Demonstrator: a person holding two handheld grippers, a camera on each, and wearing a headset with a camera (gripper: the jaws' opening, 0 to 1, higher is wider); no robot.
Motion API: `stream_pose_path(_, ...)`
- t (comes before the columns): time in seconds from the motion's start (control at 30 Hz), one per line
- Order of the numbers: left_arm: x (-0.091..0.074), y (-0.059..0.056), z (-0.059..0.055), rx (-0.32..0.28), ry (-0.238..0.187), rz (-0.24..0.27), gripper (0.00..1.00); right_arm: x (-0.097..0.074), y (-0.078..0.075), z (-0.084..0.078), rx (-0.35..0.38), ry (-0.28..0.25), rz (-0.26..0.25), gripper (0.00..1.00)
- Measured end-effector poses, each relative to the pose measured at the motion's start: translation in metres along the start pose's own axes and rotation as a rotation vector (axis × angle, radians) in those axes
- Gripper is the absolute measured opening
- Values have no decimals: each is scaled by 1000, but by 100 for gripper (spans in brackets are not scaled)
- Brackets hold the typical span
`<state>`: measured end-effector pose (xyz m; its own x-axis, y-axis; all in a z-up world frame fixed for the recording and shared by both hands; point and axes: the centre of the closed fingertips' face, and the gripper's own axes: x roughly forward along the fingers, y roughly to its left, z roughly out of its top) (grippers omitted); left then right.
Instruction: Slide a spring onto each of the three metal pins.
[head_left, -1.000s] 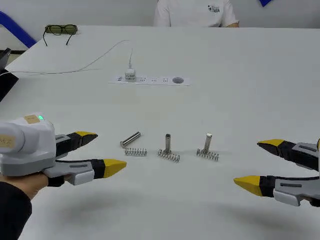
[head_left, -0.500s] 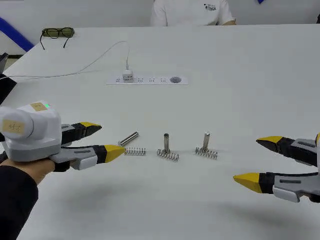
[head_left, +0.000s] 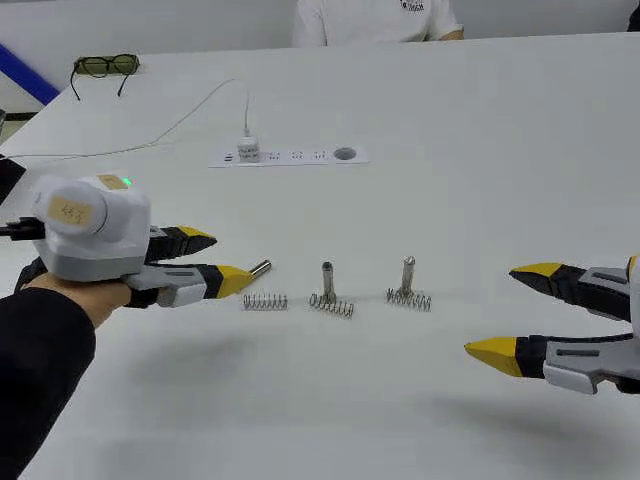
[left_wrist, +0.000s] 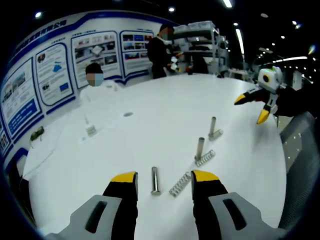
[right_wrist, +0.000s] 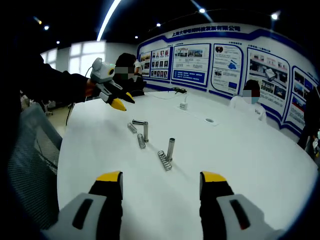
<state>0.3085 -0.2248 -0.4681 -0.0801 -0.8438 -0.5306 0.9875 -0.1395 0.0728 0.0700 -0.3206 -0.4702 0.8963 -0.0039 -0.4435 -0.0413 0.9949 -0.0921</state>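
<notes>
Behind left tool (head_left: 231, 258), lying pin (head_left: 261, 267) half-hidden

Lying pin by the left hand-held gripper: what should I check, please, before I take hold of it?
1. Left hand-held gripper open: ok.
2. Lying pin just ahead, in line with the gap between its jaws: ok.
3. Nearest spring apart from that pin: ok.
4. Middle pin and far pin upright: ok.
5. Springs on pins: not ok; middle spring and far spring also lie on the table.
6. Right hand-held gripper open, away from the parts: ok.
</notes>
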Motion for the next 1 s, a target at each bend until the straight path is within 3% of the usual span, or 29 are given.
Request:
stream_pose_path(0.3,23,6,1,18,57,-11,36,1,0,-4,3,12,0,63)
stream_pose_path(0.67,48,9,-13,19,180,-15,26,2,0,-8,10,23,4,62)
stream_pose_path(1.0,64,20,-21,21,280,11,22,3,2,-13,7,35,11,62)
